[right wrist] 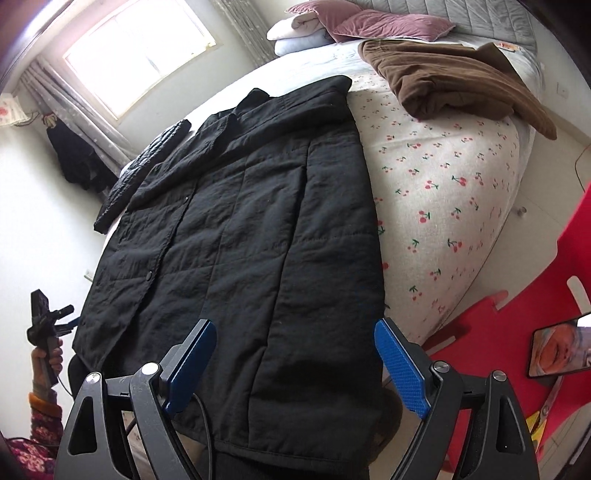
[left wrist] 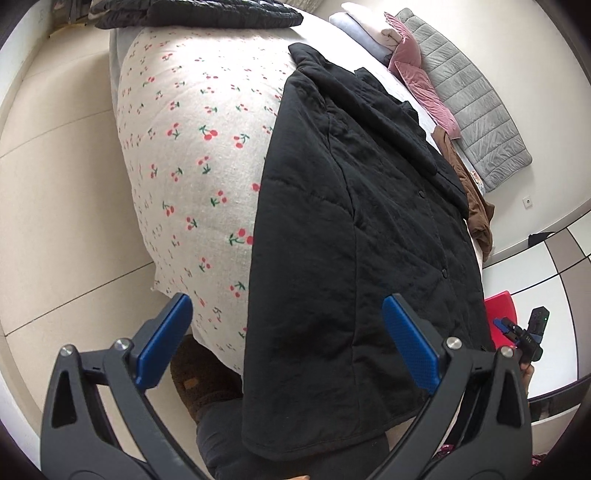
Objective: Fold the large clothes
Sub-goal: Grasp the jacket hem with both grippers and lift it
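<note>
A: Where's the coat?
B: I see the black coat (right wrist: 236,236) spread flat on the cherry-print bed (right wrist: 450,192), hem toward me.
A: Grippers?
B: My left hand-held gripper (left wrist: 288,339) and right hand-held gripper (right wrist: 295,362) are both released, empty.

We see bed (right wrist: 461,206) under cherry-print sheet (left wrist: 184,147). Black quilted coat (right wrist: 236,236) lies flat on it, hem hanging over near edge. We note brown garment (right wrist: 454,85) crumpled further up sheet, apart from coat. Second dark quilted garment (left wrist: 207,14) rests at far side, just beside coat. Pink pillow (right wrist: 373,22), pale folded bedding (right wrist: 295,33) and grey quilted pad (left wrist: 469,99) sit at head end.
</note>
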